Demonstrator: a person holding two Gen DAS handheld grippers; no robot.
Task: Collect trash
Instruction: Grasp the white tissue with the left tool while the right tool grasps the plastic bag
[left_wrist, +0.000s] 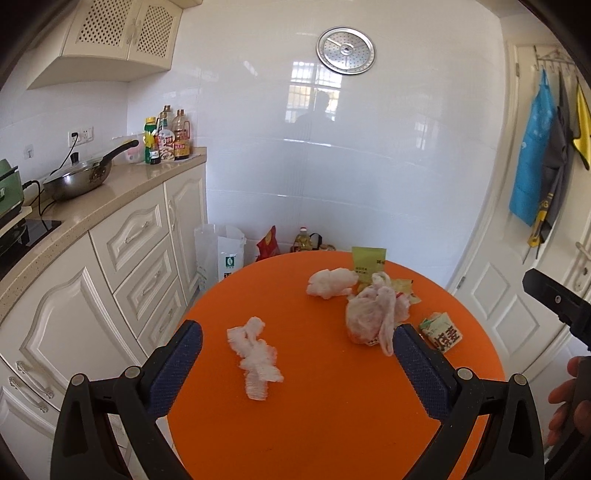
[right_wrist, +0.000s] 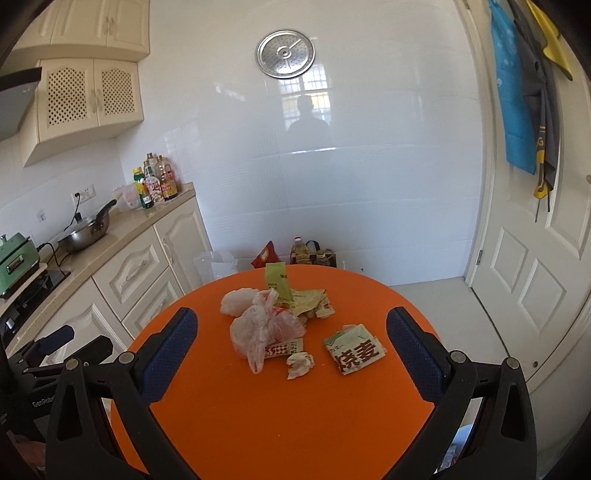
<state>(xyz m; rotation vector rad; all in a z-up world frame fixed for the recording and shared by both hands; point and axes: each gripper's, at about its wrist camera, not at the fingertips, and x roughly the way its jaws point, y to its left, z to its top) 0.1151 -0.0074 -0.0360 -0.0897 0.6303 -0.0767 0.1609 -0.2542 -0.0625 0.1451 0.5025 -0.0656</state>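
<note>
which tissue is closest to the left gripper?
The long stretched-out tissue, lying alone on the orange table right between the open left gripper fingers; the rounder wad sits farther back.

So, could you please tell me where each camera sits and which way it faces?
Left wrist: on the left gripper, looking forward over the orange table at a twisted tissue; its open jaws, the right gripper and a hand show.
Right wrist: on the right gripper, facing the plastic bag and printed wrapper; its open jaws show.
Shared: table, bag, wrapper, wall-hung steamer plate.
</note>
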